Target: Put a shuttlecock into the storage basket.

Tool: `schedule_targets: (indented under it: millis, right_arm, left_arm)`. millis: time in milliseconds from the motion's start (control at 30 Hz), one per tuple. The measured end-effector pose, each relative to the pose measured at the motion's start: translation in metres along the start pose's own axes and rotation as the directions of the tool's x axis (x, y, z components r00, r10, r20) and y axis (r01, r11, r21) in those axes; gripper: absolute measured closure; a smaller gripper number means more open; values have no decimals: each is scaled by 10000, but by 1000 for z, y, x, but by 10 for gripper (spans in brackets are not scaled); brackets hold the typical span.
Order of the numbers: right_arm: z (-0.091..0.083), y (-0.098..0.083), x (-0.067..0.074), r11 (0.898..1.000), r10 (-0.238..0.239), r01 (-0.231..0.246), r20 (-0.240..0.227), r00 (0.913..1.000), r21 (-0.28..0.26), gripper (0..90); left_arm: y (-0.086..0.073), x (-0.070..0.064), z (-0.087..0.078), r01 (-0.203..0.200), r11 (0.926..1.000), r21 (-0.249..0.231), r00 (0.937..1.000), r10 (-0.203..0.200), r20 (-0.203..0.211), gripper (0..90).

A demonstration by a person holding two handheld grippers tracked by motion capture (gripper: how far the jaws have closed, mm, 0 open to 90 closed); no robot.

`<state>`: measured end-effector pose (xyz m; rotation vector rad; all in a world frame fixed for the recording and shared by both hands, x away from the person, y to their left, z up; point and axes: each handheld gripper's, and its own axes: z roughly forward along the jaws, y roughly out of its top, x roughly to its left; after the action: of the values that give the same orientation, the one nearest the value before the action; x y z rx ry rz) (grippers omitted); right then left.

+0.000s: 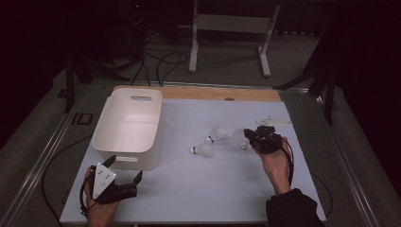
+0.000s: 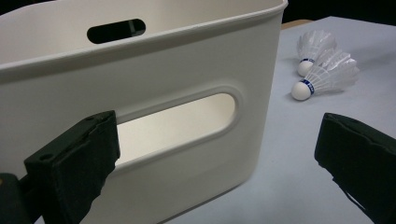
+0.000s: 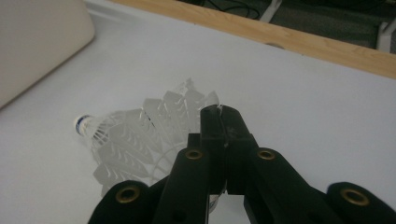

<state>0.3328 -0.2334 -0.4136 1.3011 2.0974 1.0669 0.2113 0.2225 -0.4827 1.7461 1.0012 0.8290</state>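
Note:
My right gripper (image 1: 248, 134) (image 3: 219, 114) is shut on the feather rim of a white shuttlecock (image 1: 240, 140) (image 3: 135, 135), whose cork points away to the left just over the white table. Two more shuttlecocks (image 1: 218, 134) (image 1: 202, 150) lie mid-table, the same pair showing as the near shuttlecock (image 2: 327, 74) and the far shuttlecock (image 2: 315, 46). A white plastic bin (image 1: 101, 127) (image 2: 187, 56) stands at the left. My left gripper (image 1: 125, 168) (image 2: 217, 140) stands open just in front of the bin's near wall, level with its handle slot, with nothing in its jaws.
A pale flat object (image 1: 273, 120) lies behind the right gripper. The table's wooden strip (image 1: 198, 92) (image 3: 299, 42) runs along the far edge. Cables and a metal stand (image 1: 227, 28) are on the floor beyond. The bin's corner (image 3: 37, 42) shows at upper left.

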Motion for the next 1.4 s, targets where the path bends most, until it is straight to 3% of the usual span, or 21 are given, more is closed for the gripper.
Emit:
schedule_targets:
  millis: [167,1400]
  right_arm:
    - [-1,3,-2,9995,233,-236,-151,9996,-192,897]
    - [-2,32,13,9944,134,-147,-130,9998,-1048,898]
  left_arm:
    - [0,0,0,8,10000,1,10000,-8,-3,5]
    - [0,0,0,8,10000,-37,10000,-8,-36,6]
